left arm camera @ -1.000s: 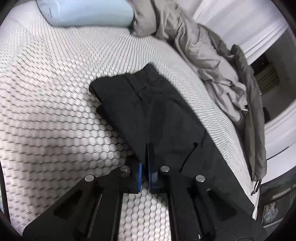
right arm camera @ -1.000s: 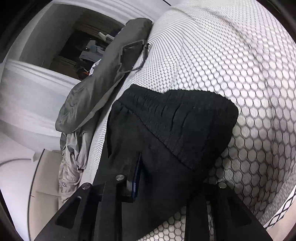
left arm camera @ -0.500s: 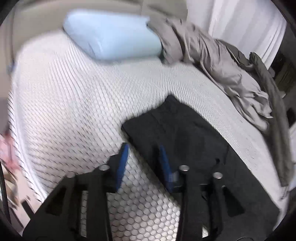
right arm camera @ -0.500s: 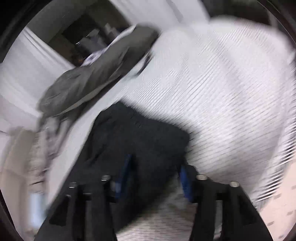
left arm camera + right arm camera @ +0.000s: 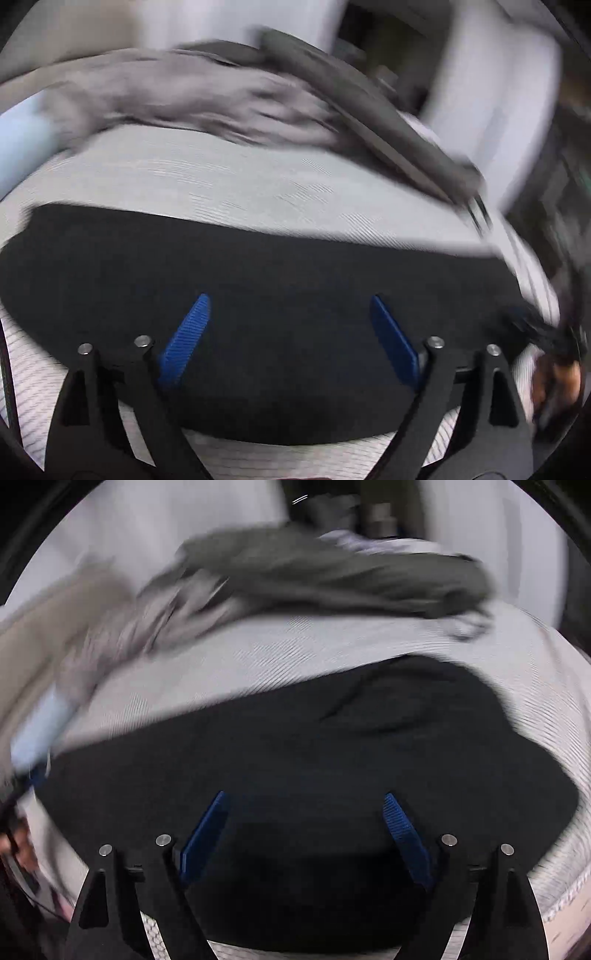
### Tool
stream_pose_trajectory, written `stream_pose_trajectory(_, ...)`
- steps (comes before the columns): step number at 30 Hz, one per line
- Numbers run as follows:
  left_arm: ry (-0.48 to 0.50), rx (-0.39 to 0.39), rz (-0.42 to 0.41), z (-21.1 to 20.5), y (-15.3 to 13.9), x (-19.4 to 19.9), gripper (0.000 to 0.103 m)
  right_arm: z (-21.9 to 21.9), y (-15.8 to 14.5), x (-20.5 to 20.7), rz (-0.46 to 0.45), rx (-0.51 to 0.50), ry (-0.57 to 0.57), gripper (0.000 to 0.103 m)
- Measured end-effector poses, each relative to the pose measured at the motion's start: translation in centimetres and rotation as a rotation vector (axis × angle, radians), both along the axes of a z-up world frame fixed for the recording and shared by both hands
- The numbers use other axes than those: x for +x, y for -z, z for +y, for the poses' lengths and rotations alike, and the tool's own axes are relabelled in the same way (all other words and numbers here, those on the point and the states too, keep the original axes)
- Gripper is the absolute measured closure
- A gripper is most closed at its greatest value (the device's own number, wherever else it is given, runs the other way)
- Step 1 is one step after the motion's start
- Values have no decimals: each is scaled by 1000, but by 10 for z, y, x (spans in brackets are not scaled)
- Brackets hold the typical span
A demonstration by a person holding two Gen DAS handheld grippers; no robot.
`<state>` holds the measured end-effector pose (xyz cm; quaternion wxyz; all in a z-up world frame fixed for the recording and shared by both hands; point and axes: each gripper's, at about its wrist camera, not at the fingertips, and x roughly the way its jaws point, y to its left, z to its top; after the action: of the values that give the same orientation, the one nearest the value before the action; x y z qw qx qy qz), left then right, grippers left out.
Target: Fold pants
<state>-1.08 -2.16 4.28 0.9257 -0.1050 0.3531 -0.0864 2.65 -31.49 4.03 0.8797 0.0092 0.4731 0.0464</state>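
The black pants (image 5: 258, 280) lie folded lengthwise as a long strip on the white honeycomb bedspread (image 5: 221, 177). They also fill the middle of the right wrist view (image 5: 295, 760), with the bunched waistband end at the right (image 5: 424, 701). My left gripper (image 5: 290, 299) is wide open above the pants, holding nothing. My right gripper (image 5: 304, 797) is wide open above the pants, also empty. Both views are blurred by motion.
A heap of grey and beige bedding (image 5: 192, 96) lies along the far side of the bed, also in the right wrist view (image 5: 314, 572). A pale blue pillow (image 5: 22, 147) is at the left. The bed edge (image 5: 561, 886) is at the right.
Both grippers let go of the pants, opened wide and pulled back. Both cameras swung round, so the pants now lie across each view.
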Motion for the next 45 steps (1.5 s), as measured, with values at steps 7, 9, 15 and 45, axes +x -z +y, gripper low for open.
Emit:
stream_pose_trajectory(7,200,169,147,-91,46,5,14,33,29,-9,47,-224,-187,13)
stream_pose_trajectory(9,185,190,192,-88,58,0,14,-5,24,-17,46,-239,-110,13)
stream_pose_trajectory(15,164,199,187,-65,62,-3,11,-144,13,-34,42,-252,321,12)
stream_pose_trajectory(45,210,208,176,-40,43,25,1,-104,-28,-47,-80,-142,180,11)
